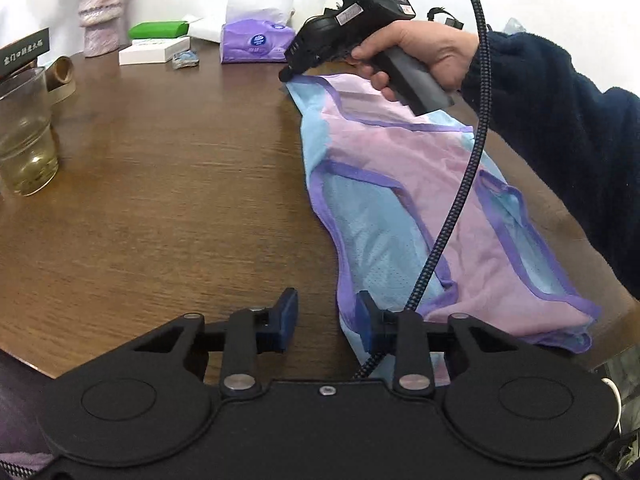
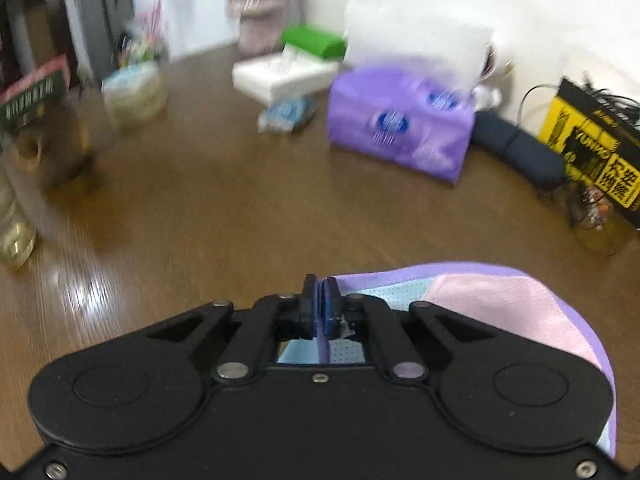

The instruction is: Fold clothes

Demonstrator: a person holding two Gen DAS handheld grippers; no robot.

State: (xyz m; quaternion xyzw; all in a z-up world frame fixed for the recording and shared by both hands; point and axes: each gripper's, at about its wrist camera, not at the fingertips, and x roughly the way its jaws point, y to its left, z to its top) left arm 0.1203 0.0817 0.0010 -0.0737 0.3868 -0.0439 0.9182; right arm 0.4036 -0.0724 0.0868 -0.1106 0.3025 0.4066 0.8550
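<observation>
A light blue and pink mesh garment with purple trim (image 1: 404,208) lies folded lengthwise on the brown wooden table (image 1: 168,184). My left gripper (image 1: 327,318) is open at the garment's near end, its right finger over the blue edge, its left finger over bare wood. My right gripper (image 1: 289,74) is at the garment's far corner, held by a hand in a dark sleeve. In the right wrist view the right gripper (image 2: 320,304) is shut on the garment's purple edge (image 2: 480,300), which drapes to its right.
A clear plastic cup with liquid (image 1: 24,136) stands at the left. A purple tissue pack (image 1: 256,42), white box (image 1: 154,50), green box (image 1: 158,30) and vase (image 1: 100,12) line the far edge. A braided cable (image 1: 452,200) crosses the garment. A yellow-black box (image 2: 592,152) sits far right.
</observation>
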